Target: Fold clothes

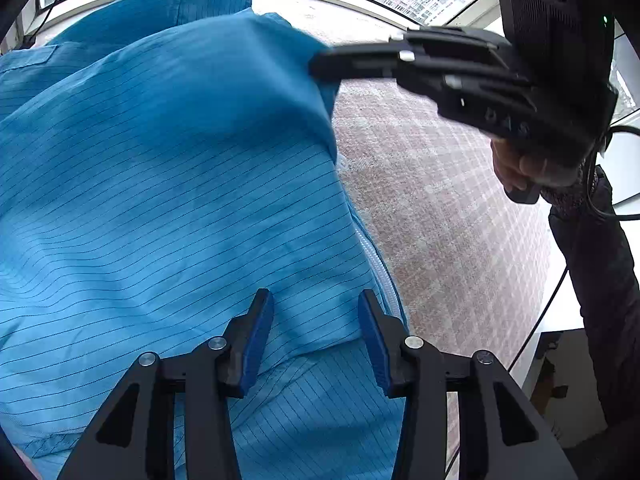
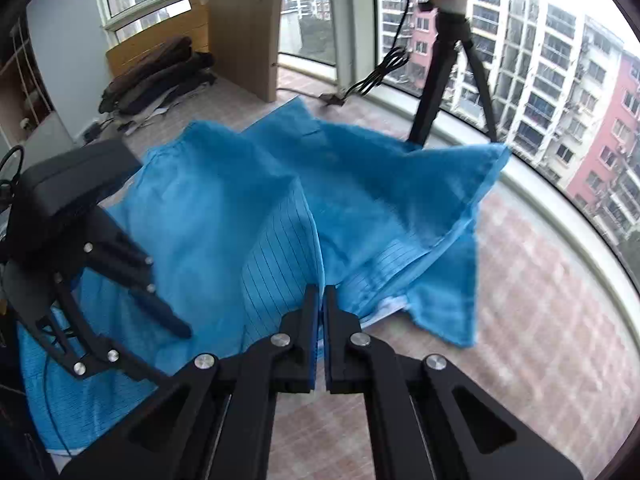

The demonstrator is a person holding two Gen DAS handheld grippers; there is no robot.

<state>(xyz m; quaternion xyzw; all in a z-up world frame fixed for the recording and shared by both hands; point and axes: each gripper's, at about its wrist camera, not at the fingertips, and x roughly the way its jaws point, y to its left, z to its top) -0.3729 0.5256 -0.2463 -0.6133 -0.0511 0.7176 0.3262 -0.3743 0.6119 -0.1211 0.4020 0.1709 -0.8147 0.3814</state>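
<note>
Right wrist view: your right gripper [image 2: 322, 294] fingers pinch the blue jacket [image 2: 360, 184]; your left gripper [image 1: 314, 308] fingers gape, so it may slump toward 9 o'clock.

The left gripper [image 1: 314, 320] hovers with fingers parted over a blue pinstriped garment [image 1: 168, 184]; the right gripper [image 1: 320, 66] pinches its raised fold.
</note>
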